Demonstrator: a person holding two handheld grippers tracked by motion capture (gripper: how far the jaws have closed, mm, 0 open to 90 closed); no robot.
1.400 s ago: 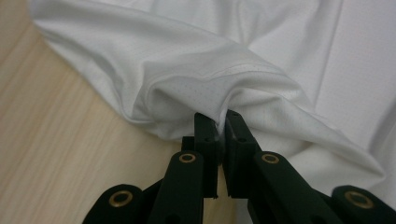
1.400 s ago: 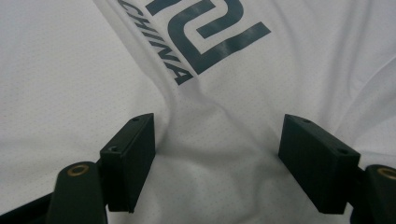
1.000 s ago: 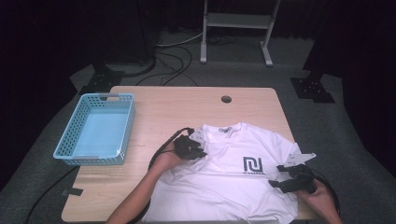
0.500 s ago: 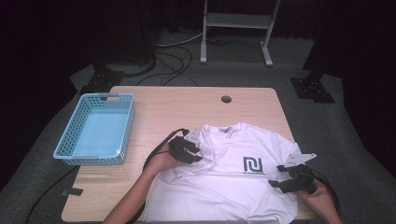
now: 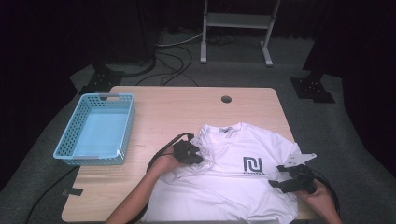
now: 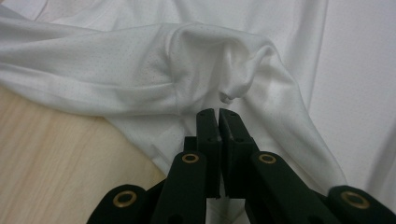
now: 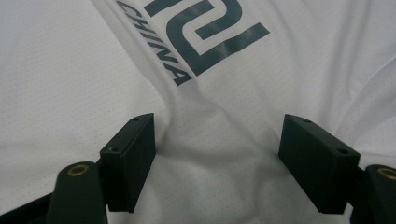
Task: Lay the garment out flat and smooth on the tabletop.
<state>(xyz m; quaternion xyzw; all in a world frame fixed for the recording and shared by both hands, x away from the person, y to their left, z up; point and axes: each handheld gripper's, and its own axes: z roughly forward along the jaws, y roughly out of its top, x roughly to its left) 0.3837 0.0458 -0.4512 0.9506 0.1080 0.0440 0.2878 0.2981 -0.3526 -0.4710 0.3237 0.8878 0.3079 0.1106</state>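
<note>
We see a white T-shirt [image 5: 233, 196] spread front-up on the near half of the bench [image 5: 177, 107], collar away from us, with a blue basket [image 5: 93, 159] standing apart at the far left. The left tongs [image 5: 200, 157] sit at the shirt's left shoulder. They have just been closing and are now clenched tight, and we can make out no cloth between the pads. A pucker [image 6: 233, 79] of fabric rises just beyond their tips. The right tongs [image 5: 276, 176] rest released over the shirt's right side near the dark logo [image 5: 252, 164], jaws wide, cloth lying under them but not pinched.

We judge the shirt light, thin and limp (a fine dotted sports knit, probably slick), so it will sag, drag and slide out of a shallow nip. Better to take a doubled fold at the shoulder seam or sleeve hem, deep between the pads, and match it on the other side before lifting.
</note>
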